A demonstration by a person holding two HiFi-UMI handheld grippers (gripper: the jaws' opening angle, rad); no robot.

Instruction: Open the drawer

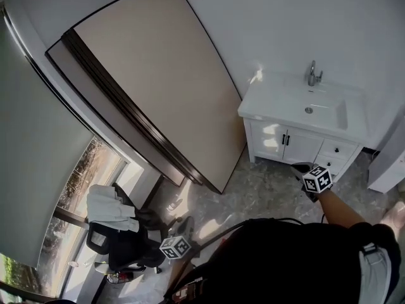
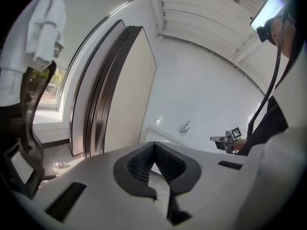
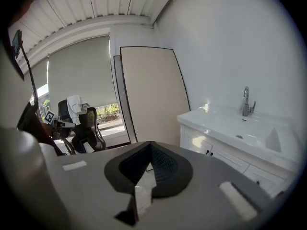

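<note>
Head view: from above the person (image 1: 285, 258), steeply down onto the floor (image 1: 266, 192) and the vanity (image 1: 297, 141), well off. Both gripper views: low, near level, sharing that vanity, its faucet (image 3: 246, 101) and the leaning panels (image 3: 153, 95).

In the head view the person's dark torso (image 1: 285, 258) hid the arm behind the left gripper (image 1: 181, 225), and a marker cube (image 1: 317, 180) covered most of the right gripper (image 1: 301, 168). The vanity's (image 1: 297, 141) drawers (image 1: 338, 151) were too small to tell whether any stood ajar. In the right gripper view, the gripper's own body cut off the lower ones.
</note>
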